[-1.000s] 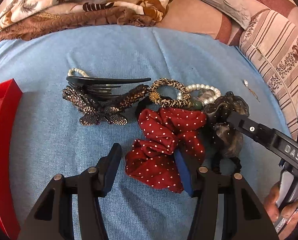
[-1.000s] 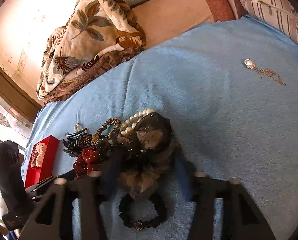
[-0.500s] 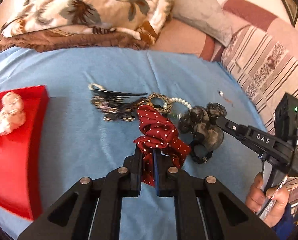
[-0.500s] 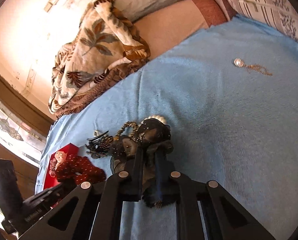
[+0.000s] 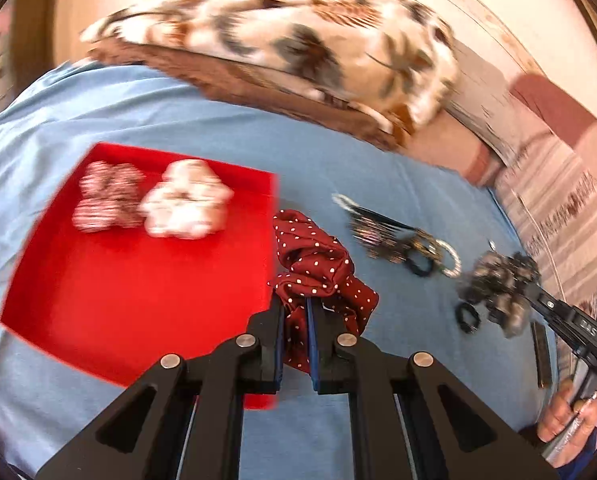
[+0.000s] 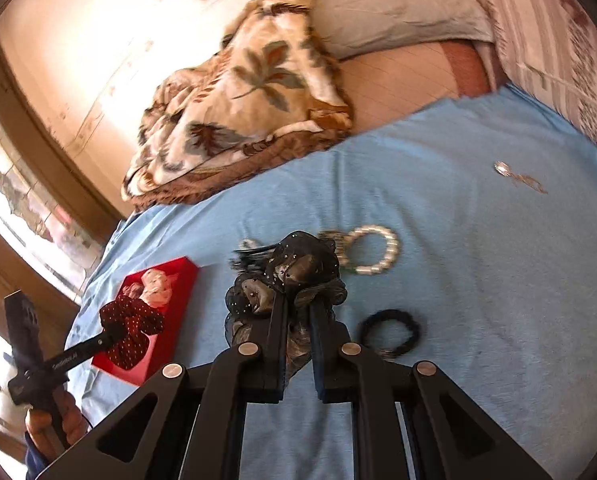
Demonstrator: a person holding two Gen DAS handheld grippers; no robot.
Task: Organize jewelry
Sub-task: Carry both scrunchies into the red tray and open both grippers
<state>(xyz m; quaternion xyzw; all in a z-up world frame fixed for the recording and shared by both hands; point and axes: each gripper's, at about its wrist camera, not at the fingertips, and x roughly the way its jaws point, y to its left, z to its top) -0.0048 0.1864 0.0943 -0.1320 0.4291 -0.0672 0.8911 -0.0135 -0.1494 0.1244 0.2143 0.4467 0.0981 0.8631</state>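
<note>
Two hand-held grippers raised, tilted downward, left hand-held gripper (image 5: 296, 316) clamping red scrunchie (image 5: 318, 264)

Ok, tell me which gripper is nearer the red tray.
Left. The left gripper, shut on the red polka-dot scrunchie, sits at the red tray's edge. The right gripper, holding the dark sheer scrunchie, is farther off beside it.

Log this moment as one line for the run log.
left tool: shut on red dotted scrunchie beside red tray | right tool: shut on black sheer scrunchie, off cloth
</note>
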